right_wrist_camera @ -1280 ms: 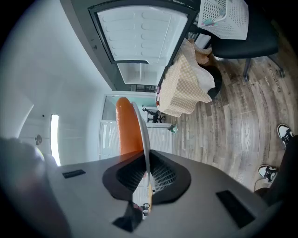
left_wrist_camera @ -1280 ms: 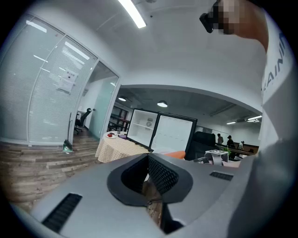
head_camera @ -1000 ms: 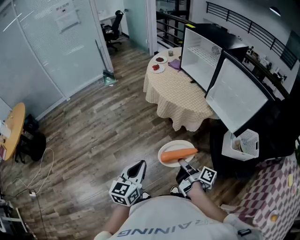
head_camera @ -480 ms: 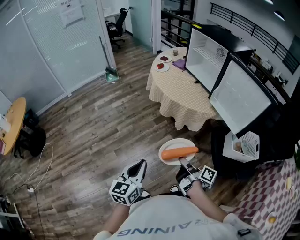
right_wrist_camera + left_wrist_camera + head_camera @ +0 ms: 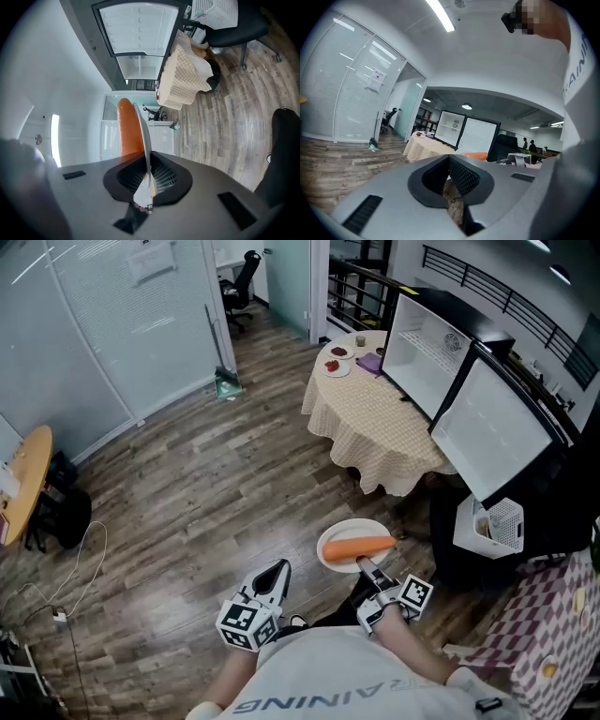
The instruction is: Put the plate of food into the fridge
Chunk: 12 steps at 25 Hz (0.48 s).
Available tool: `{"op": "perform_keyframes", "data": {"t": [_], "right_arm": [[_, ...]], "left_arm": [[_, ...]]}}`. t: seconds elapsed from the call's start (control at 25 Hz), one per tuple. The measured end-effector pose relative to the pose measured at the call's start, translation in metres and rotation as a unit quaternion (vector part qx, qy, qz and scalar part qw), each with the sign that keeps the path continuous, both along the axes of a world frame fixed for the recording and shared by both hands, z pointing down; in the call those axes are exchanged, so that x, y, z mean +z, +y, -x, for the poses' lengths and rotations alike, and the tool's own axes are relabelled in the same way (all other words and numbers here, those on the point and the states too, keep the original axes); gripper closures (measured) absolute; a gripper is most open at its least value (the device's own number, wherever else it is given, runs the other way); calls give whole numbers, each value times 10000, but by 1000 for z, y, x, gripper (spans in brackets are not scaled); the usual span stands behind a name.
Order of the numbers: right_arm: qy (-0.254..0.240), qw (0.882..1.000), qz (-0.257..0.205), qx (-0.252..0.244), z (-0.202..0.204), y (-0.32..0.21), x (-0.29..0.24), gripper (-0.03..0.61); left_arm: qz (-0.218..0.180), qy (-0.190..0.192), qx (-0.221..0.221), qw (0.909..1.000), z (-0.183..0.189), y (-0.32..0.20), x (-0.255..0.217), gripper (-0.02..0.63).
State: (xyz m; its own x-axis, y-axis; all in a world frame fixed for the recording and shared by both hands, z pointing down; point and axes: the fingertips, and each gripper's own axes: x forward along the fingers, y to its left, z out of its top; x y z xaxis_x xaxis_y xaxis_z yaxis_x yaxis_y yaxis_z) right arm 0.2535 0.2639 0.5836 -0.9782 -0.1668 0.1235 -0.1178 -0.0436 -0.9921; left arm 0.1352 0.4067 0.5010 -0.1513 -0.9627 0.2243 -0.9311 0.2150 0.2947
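A white plate (image 5: 349, 538) with a long orange carrot (image 5: 356, 546) on it hangs level over the wood floor. My right gripper (image 5: 367, 567) is shut on its near rim. In the right gripper view the plate (image 5: 144, 136) shows edge-on between the pads, with the carrot (image 5: 129, 129) beside it. My left gripper (image 5: 274, 577) is shut with nothing in it, to the left of the plate and apart from it; its pads meet in the left gripper view (image 5: 449, 160). The fridge (image 5: 424, 341) stands at the far right, white inside, its door (image 5: 492, 426) swung open.
A round table with a checked cloth (image 5: 375, 413) stands before the fridge, with small plates (image 5: 337, 366) at its far side. A white basket (image 5: 489, 525) rests on a dark chair at the right. A red checked cloth (image 5: 553, 634) lies at the lower right, a glass wall (image 5: 103, 324) on the left.
In the head view the table and fridge have slid a little to the right. Both grippers and the plate hold the same place before the person's body.
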Motion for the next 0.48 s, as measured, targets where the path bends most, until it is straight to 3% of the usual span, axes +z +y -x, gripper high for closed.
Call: {"op": "perform_keyframes", "data": {"t": [0.48], "right_arm": [[24, 9998, 24, -174, 44, -5, 7, 538]], "left_arm": [[53, 174, -199, 9996, 37, 4, 16, 604]]}}
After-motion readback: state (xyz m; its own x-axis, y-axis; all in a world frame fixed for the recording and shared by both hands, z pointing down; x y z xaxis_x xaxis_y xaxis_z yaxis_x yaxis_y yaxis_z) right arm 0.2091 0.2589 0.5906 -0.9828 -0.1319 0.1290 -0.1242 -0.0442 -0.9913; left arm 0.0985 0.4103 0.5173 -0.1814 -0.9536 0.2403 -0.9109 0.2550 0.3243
